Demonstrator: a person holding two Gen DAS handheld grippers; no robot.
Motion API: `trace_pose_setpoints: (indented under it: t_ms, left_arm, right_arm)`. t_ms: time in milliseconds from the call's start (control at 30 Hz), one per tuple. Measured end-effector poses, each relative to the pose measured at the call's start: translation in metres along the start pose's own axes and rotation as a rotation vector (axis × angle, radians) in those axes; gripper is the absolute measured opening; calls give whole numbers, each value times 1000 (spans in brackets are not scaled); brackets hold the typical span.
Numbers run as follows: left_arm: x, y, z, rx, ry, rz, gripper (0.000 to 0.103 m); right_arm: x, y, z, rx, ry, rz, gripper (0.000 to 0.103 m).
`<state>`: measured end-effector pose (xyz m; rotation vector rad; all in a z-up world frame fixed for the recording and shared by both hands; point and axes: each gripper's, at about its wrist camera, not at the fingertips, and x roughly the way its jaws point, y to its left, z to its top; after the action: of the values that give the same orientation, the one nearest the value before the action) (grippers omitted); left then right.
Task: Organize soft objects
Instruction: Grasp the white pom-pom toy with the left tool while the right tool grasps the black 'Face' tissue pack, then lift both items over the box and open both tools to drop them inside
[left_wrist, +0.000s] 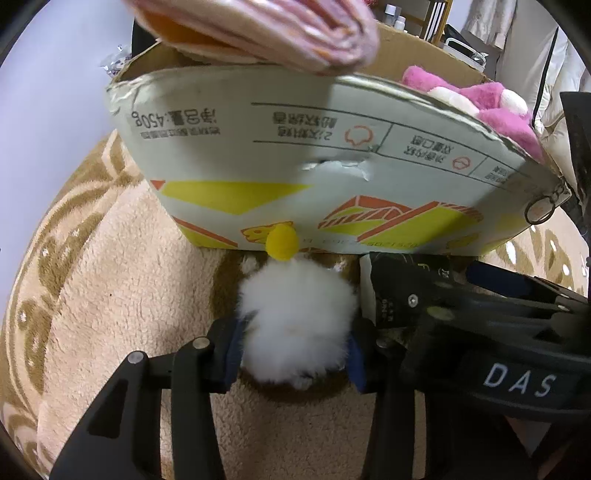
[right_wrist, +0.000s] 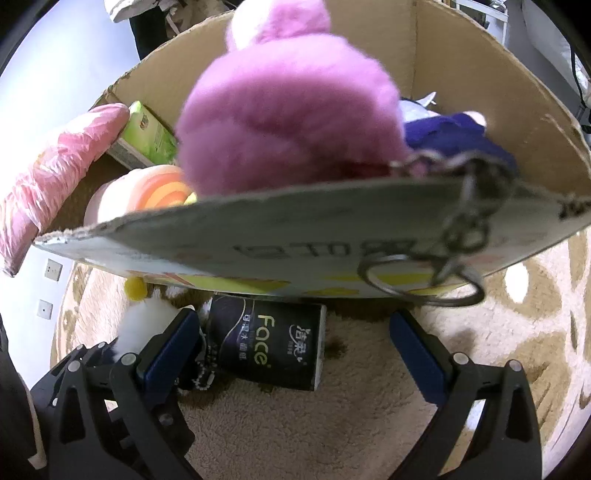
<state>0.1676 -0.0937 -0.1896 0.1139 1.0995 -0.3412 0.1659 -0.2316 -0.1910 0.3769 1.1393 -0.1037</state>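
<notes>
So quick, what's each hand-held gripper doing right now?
Left hand-held gripper: closed on the fluffy white plush toy with a yellow knob.
Right hand-held gripper: open, holding nothing, above the black tissue pack.

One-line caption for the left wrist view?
Left gripper clamps a white fluffy toy on the rug beside the cardboard box of plush toys.

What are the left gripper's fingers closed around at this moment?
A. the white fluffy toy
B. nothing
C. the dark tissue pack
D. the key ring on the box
A: in the left wrist view the left gripper has both fingers pressed against the sides of the white fluffy toy on the rug, in front of the box, while the dark tissue pack lies beside it untouched.
</notes>
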Motion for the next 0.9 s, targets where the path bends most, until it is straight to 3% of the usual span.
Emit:
trace_pose_setpoints:
  t_ms: [333,467,600,667,900]
  left_arm:
    - [-5,2,4,11,-3,14,44]
    - [-10,-6,0,11,-13,56,44]
    - [-10,-7,-4,16,-10,66,44]
    - [-11,-8,-4,17,-14,69,44]
    - [-16,-5,-6,13,-23,91,44]
  right_arm:
    - [11,22,-5,-49,18,-33,103]
    - [15,28,-6,-45,15,-54,103]
    - [18,30,-10,-65,25,-100,91]
    - [17,28,-9,-49,25,-117,71]
    - [12,19,-12,-3,23,-75,68]
